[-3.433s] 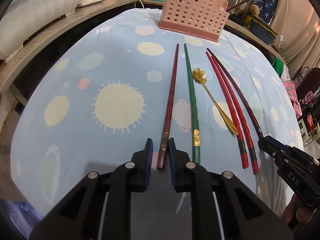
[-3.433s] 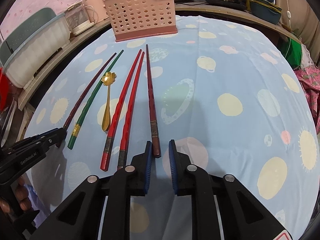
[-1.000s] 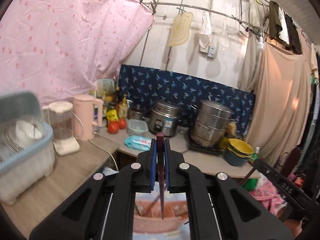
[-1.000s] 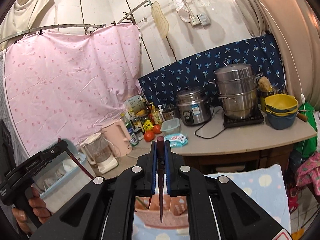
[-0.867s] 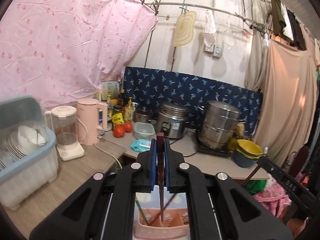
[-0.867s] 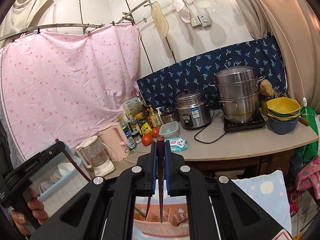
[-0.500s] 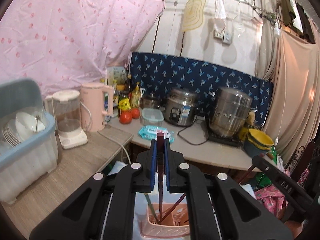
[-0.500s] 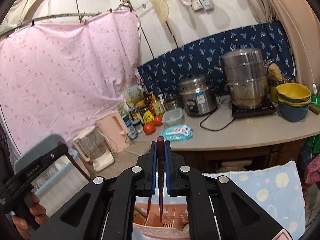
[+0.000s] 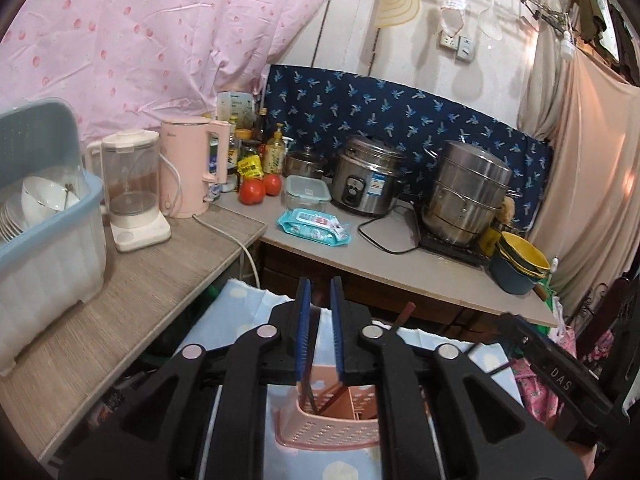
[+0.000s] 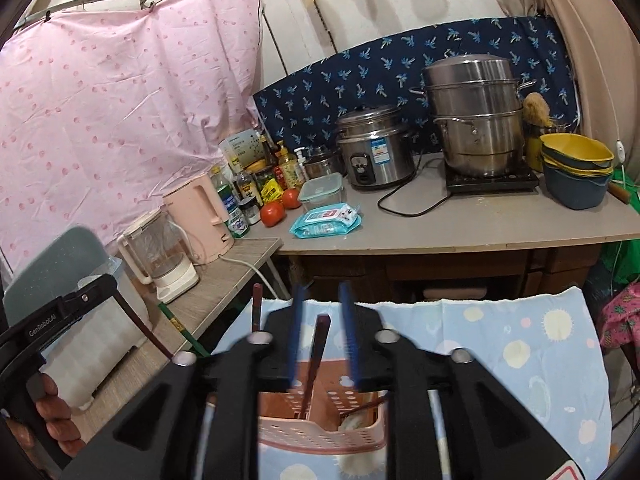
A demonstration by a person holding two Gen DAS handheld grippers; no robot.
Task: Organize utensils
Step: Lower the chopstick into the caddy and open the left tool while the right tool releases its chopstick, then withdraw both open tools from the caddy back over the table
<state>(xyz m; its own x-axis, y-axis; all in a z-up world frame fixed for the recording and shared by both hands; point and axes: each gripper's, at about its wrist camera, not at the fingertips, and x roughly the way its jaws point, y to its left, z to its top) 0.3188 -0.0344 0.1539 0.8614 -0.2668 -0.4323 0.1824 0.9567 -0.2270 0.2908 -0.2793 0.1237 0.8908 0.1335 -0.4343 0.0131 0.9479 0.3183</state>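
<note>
Two wrist views recorded the moment, taken here in turn.

Left wrist view: the left gripper point(image 9: 320, 300) hung above the pink perforated utensil basket point(image 9: 326, 432), which stood on the blue spotted tablecloth point(image 9: 236, 308). Its jaws had just been opening and stood slightly apart, the blue pads point(image 9: 305, 328) pressing on nothing. A dark chopstick point(image 9: 309, 396) stood in the basket's left compartment just below the left pad, its long axis near upright and its lower end down in the basket; its upper part was hidden behind the pad. Another reddish chopstick point(image 9: 402, 314) leaned out of the basket up and to the right. At the right edge part of the right gripper point(image 9: 560, 372) showed.

Right wrist view (motion-blurred): the right gripper point(image 10: 322, 332) was above the same basket point(image 10: 320, 436). Its jaws had just been opening and stood apart. A brown chopstick point(image 10: 316, 356) lay in the gap, apparently clear of both pads, long axis near upright and tilted slightly right at the top, lower end inside a basket compartment. A further dark chopstick point(image 10: 256, 308) rose beside the left finger. At the left a hand point(image 10: 52, 412) held the left gripper's handle.
</note>
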